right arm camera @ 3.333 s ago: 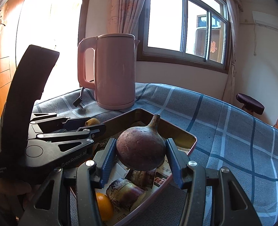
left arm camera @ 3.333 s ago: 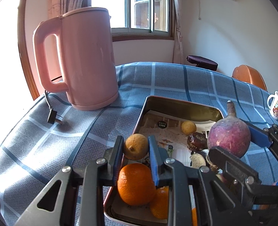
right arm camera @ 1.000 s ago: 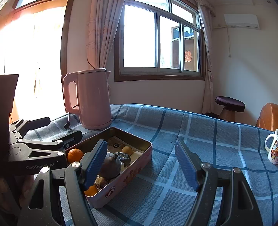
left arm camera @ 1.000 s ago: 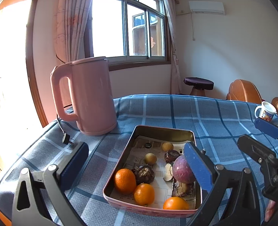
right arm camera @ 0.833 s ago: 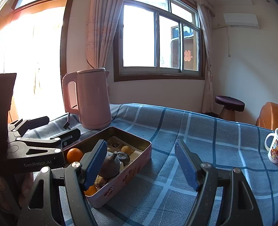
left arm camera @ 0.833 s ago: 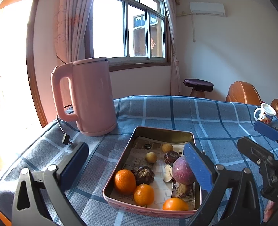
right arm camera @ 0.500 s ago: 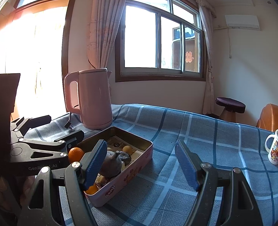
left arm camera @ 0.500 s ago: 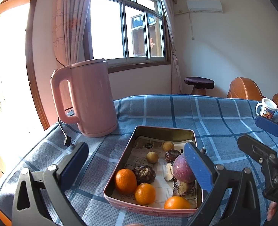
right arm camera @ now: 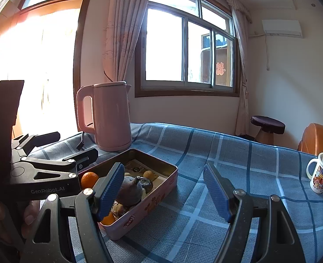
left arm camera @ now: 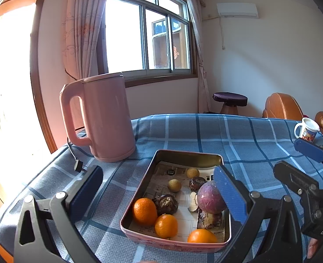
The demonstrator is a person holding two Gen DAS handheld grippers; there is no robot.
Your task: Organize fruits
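Both grippers have backed away from the tin since a few seconds ago, when the left one pinched a small yellowish fruit and the right one carried the purple fruit; over the last second nothing has shifted.

From the left: the pink kettle (left arm camera: 104, 118) stands on the blue checked tablecloth (left arm camera: 238, 135), its plug lying beside it. The left gripper (left arm camera: 157, 188) hangs back from the tray with its jaws spread wide and nothing between them. Next comes the rectangular tin tray (left arm camera: 137, 194), lined with newspaper. In it lie three oranges (left arm camera: 145, 211) along the near end, two small yellowish fruits (left arm camera: 174, 185) further in, some dark wrinkled pieces, and the big purple fruit (left arm camera: 210, 199) resting on top at the right side. The right gripper (right arm camera: 163, 190) holds off to the tray's right, jaws about half open and empty. Far right stands a printed mug (right arm camera: 321, 176).

By my reckoning the gathering is finished: no fruit lies loose on the cloth.
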